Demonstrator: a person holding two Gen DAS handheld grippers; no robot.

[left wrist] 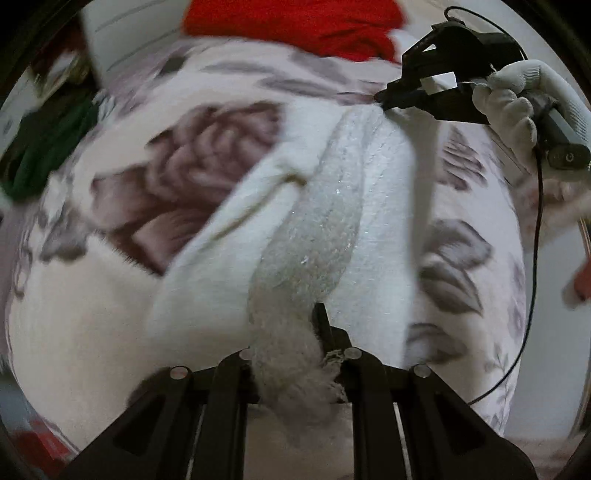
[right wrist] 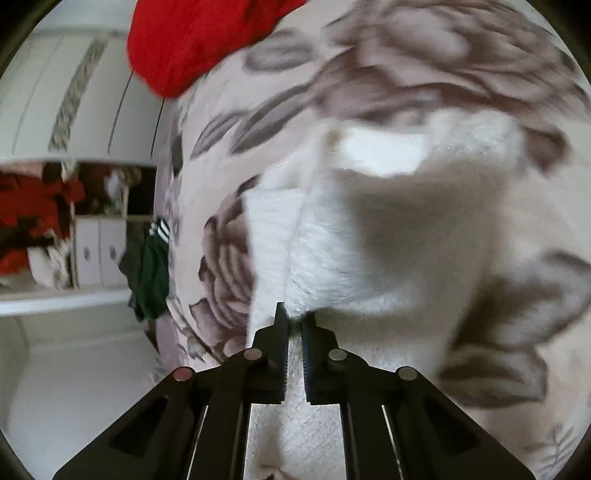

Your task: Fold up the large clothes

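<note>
A fluffy white garment [left wrist: 332,206] lies stretched over a floral bedspread [left wrist: 192,162]. My left gripper [left wrist: 291,354] is shut on one end of it, with the fabric bunched between its fingers. In the left wrist view my right gripper [left wrist: 384,98] grips the garment's far end, held by a white-gloved hand [left wrist: 517,99]. In the right wrist view the right gripper [right wrist: 295,321] is shut on the white garment [right wrist: 388,229], which spreads ahead over the bedspread [right wrist: 424,74]. The frames are blurred by motion.
A red garment [left wrist: 295,22] lies at the far edge of the bed, also seen in the right wrist view [right wrist: 192,40]. A dark green garment [right wrist: 151,273] hangs off the bed's side. White cupboards [right wrist: 99,251] and a shelf stand beyond.
</note>
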